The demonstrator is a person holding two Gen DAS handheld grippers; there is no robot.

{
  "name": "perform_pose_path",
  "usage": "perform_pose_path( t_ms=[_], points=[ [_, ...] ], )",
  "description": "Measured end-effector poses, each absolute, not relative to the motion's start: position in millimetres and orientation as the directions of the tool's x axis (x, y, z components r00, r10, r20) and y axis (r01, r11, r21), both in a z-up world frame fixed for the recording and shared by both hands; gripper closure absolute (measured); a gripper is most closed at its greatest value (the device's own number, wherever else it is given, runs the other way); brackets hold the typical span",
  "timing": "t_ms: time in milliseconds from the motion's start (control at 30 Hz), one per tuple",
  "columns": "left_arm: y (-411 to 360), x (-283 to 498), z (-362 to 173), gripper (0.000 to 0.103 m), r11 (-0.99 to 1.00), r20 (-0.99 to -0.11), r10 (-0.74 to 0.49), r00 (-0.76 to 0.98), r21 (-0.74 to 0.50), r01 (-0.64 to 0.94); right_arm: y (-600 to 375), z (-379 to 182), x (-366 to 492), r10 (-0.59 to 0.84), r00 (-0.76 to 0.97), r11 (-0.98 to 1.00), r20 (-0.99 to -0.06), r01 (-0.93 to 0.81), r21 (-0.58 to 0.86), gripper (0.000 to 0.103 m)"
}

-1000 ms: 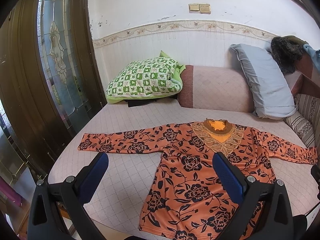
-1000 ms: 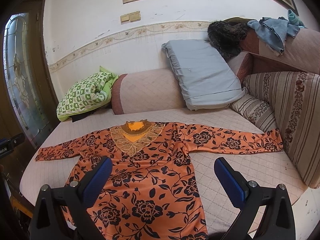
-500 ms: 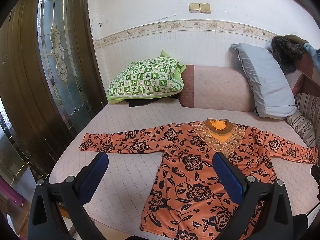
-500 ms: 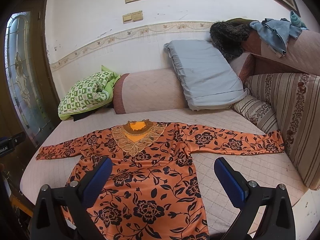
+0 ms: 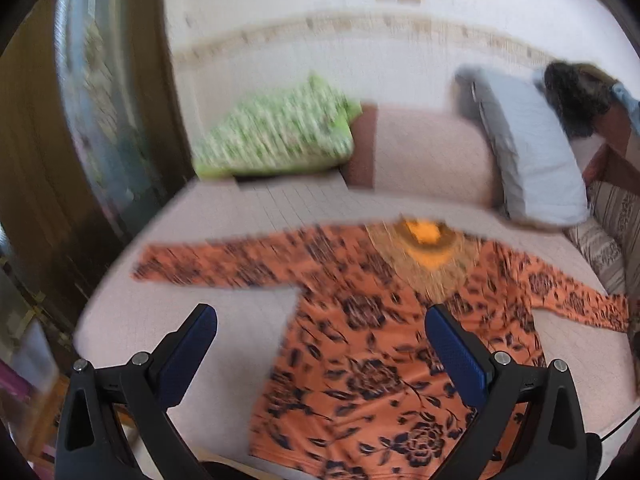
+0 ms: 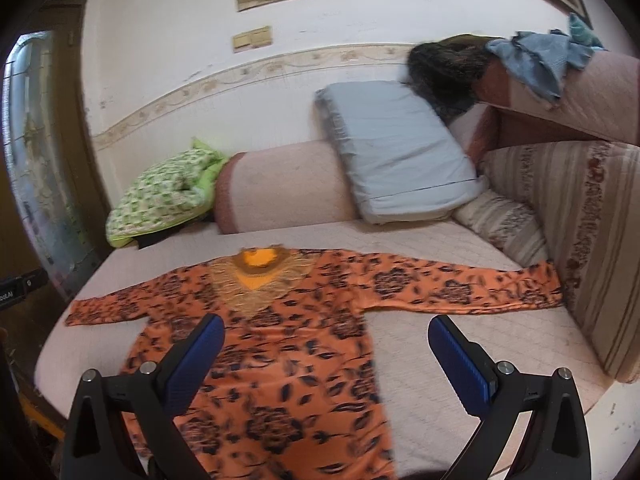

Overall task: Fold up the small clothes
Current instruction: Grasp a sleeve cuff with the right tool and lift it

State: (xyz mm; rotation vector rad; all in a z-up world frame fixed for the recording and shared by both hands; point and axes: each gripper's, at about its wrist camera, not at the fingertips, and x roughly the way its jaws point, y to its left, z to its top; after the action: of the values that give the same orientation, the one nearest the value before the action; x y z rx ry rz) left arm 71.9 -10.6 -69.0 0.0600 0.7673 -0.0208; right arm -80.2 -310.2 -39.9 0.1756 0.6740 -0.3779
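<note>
Left wrist: both tongs (image 5: pixel 320 330) (image 6: pixel 326 332) spread wide, empty, above flat orange shirt (image 5: pixel 380 340); next, probably grab a sleeve.

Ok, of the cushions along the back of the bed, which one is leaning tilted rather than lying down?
The plain grey-blue pillow. It leans tilted against the pink bolster, while the green checked pillow lies low at the other end.

Black gripper (image 5: pixel 320 336) frames — blue ribbed pads (image 6: pixel 460 364), silver screws.
</note>
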Motion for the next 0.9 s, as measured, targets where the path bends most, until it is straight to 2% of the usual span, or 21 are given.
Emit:
perform_pose_path(
  t_ms=[100,167,300,467,567,667,733,800,833,900],
  points=[
    [-23,116,-125,0.0,0.999,-0.824,0.008,0.566,0.037,0.039,-356,-55,-81,-0.308,0.683,0.883,-0.662,0.464,0.068,0.0],
    [-32,138,-159,0.0,0.998,-0.87,0.04,0.491,0.058,0.023,-397,-73,-83,-0.307,0.655,0.846,-0.69,0.519,0.117,0.0],
    [-58,161,-193,0.0,0.997,-0.881,0.002,0.473,0.04,0.072,-485,-118,-82,-0.32,0.564,0.739,-0.761,0.652,0.172,0.0],
    [-104,190,-208,0.0,0.988,-0.849,-0.029,0.528,0.054,0.142,-598,-178,-93,-0.246,0.573,0.479,-0.782,0.773,0.416,0.001],
    [-133,208,-222,0.0,0.977,-0.865,-0.083,0.495,0.027,0.212,-654,-209,-102,-0.276,0.556,0.281,-0.784,0.827,0.487,0.011],
    [-143,212,-228,0.0,0.963,-0.848,-0.184,0.497,-0.055,0.263,-698,-234,-113,-0.304,0.555,0.102,-0.774,0.827,0.553,0.021],
    [-144,214,-230,0.0,0.946,-0.834,-0.26,0.487,-0.12,0.3,-718,-237,-115,-0.342,0.556,0.057,-0.758,0.817,0.573,0.023],
    [-146,218,-234,0.0,0.938,-0.83,-0.277,0.484,-0.124,0.325,-731,-236,-109,-0.373,0.541,0.042,-0.754,0.821,0.569,0.025],
    [-145,218,-235,0.0,0.938,-0.83,-0.27,0.488,-0.113,0.326,-738,-237,-105,-0.384,0.524,0.039,-0.761,0.832,0.553,0.029],
    [-140,223,-244,0.0,0.946,-0.835,-0.239,0.496,-0.084,0.314,-746,-238,-96,-0.414,0.482,0.032,-0.773,0.856,0.516,0.042]
  ],
)
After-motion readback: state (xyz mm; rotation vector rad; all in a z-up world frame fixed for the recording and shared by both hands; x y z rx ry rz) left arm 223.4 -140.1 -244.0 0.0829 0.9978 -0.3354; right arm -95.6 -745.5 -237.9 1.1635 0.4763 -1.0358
